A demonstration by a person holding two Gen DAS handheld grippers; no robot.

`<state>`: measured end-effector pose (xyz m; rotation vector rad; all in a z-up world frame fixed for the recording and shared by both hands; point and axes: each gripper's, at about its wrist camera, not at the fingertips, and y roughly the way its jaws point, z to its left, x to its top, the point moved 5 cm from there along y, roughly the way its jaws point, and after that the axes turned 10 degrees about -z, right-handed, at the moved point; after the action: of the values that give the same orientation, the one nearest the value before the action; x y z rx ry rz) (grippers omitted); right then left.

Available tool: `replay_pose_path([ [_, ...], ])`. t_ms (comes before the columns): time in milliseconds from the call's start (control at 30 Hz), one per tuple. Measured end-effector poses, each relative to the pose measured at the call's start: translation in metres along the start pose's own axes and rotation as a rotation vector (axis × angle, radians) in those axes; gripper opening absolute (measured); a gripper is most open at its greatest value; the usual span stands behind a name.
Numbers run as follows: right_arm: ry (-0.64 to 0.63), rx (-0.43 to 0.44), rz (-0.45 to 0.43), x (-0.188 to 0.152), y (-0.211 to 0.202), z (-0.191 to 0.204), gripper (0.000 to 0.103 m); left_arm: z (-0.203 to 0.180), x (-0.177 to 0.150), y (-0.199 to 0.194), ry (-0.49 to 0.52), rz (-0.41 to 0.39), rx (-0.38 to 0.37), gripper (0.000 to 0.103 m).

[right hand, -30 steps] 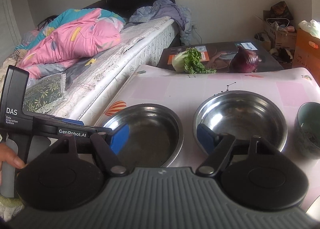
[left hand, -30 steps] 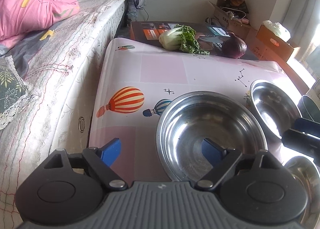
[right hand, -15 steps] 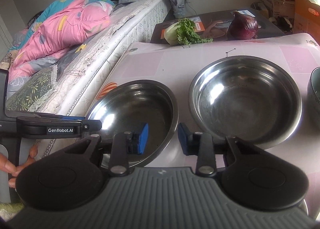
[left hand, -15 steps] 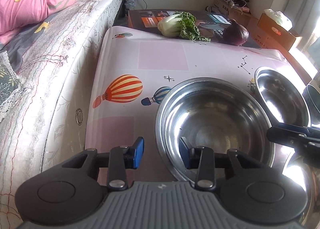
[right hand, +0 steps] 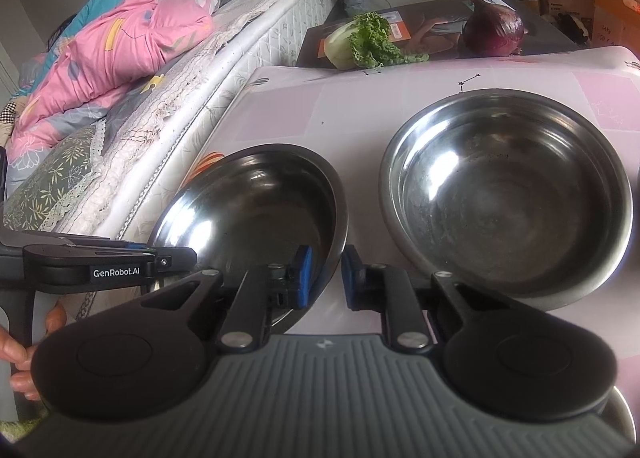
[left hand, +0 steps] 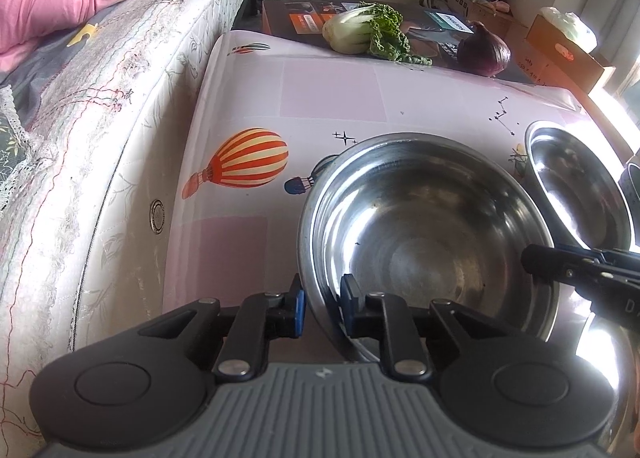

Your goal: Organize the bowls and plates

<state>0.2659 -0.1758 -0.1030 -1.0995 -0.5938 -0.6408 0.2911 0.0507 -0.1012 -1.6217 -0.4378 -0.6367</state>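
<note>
A wide steel bowl [left hand: 424, 226] stands on the pink tablecloth, with a second steel bowl [left hand: 572, 186] to its right. My left gripper [left hand: 322, 308] is closing tight on the first bowl's near left rim, the metal wall pinched between its blue pads. In the right wrist view the same bowl [right hand: 256, 210] has its right rim between the pads of my right gripper [right hand: 325, 276], whose jaws are also closing hard on it. The second bowl [right hand: 508, 198] sits free beside it. Each gripper shows in the other's view: right gripper [left hand: 536, 260], left gripper [right hand: 188, 258].
A bok choy [left hand: 364, 32] and a red onion [left hand: 484, 48] lie on a dark box past the table's far edge. A mattress [left hand: 120, 106] runs along the left side. A dark bowl [left hand: 632, 194] and another shiny dish [left hand: 600, 358] sit at the right. A hand [right hand: 20, 354] holds the left gripper's handle.
Both grippers went from wide open to clamped on opposite rims of the left bowl. The right gripper dropped lower and nearer to the table.
</note>
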Motion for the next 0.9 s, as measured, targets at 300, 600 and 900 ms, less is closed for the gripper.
replay_pose_path([
  [300,-0.044,0.003,-0.016,0.0,-0.002,0.007,0.015,0.001,0.001,-0.006,0.009,-0.024,0.013,0.019],
  [600,-0.087,-0.005,-0.038,0.003,-0.012,0.014,0.016,-0.004,0.004,-0.021,0.058,-0.073,0.027,0.019],
  [900,-0.101,-0.001,-0.073,0.012,-0.03,0.018,0.016,-0.009,0.013,-0.038,0.071,-0.109,0.028,0.019],
])
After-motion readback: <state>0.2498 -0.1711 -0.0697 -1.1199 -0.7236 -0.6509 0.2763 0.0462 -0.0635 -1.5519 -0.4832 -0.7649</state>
